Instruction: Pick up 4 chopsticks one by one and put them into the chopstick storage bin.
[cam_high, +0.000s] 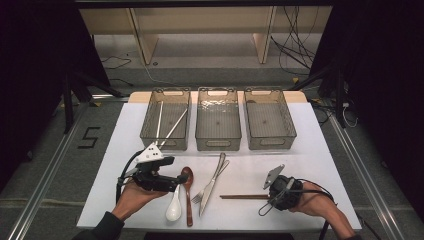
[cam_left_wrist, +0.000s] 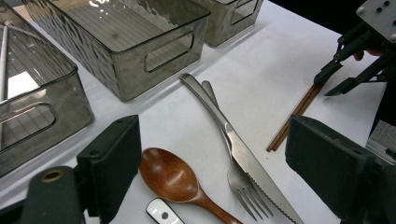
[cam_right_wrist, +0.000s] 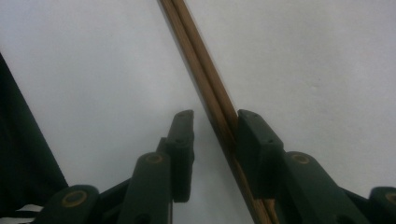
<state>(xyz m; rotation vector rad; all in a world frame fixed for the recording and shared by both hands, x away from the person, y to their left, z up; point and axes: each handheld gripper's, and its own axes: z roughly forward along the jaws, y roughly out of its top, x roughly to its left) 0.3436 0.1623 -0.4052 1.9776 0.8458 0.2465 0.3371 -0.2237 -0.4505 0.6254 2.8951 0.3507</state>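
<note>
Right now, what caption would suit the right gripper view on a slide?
Right gripper straddles the brown chopsticks on the white table, one pad touching, the other apart.

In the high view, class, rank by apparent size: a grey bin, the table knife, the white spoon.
1. Grey bin, largest.
2. Table knife.
3. White spoon, smallest, though the left gripper hides part of it.

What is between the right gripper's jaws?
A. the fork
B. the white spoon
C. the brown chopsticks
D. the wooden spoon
C: in the right gripper view the brown chopsticks run between the two jaws of the right gripper, lying against one jaw with a gap to the other.
</note>
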